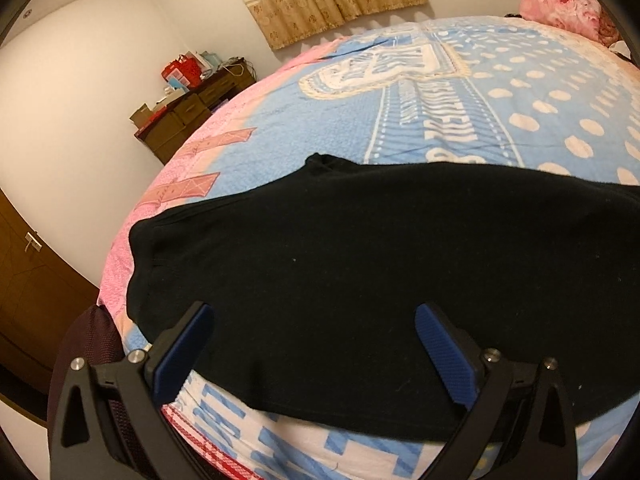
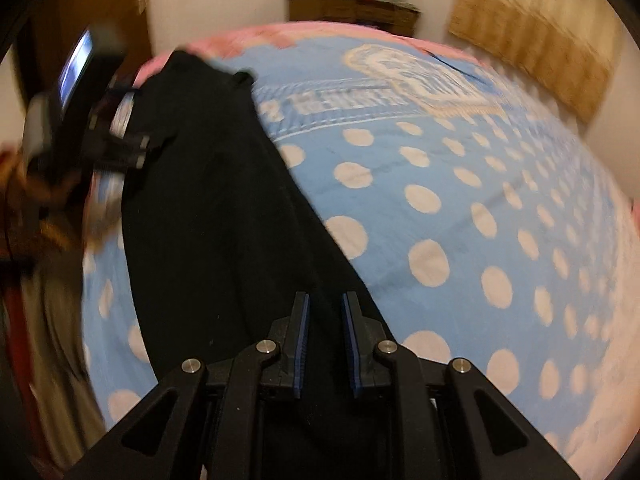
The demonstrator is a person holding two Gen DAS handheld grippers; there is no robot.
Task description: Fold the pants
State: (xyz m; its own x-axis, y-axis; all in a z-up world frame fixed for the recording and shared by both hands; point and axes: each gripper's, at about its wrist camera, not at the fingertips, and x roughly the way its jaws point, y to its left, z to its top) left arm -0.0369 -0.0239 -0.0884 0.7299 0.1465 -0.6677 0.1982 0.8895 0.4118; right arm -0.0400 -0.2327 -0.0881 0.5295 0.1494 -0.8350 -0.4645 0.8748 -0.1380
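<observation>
The black pants (image 1: 340, 280) lie spread flat on the bed (image 1: 520, 92), over the blue dotted bedspread, close to the bed's near edge and reaching toward its pink-bordered side edge. Their long axis runs along that near edge: in the left wrist view they stretch crosswise in front of the left tool (image 1: 314, 354), and in the right wrist view the same cloth (image 2: 208, 208) runs lengthwise away from the right tool (image 2: 325, 344) toward the far end, where the left tool (image 2: 120, 148) shows, blurred.

So each tool stands at one end of the garment, the right one looking down its length, the left one facing its broad side near the end that tapers toward the pink border. The coming move likely turns on this: either end can be carried along the long axis toward the other, and each hand is nearest its own end.

The left tool is spread wide, its blue pads (image 1: 182, 354) apart over the cloth's near hem and holding nothing. The right tool is nearly closed, a narrow gap left between its pads, with black cloth beneath and between them; whether it actually pinches the fabric I cannot tell. Both tools point low across the bed.
</observation>
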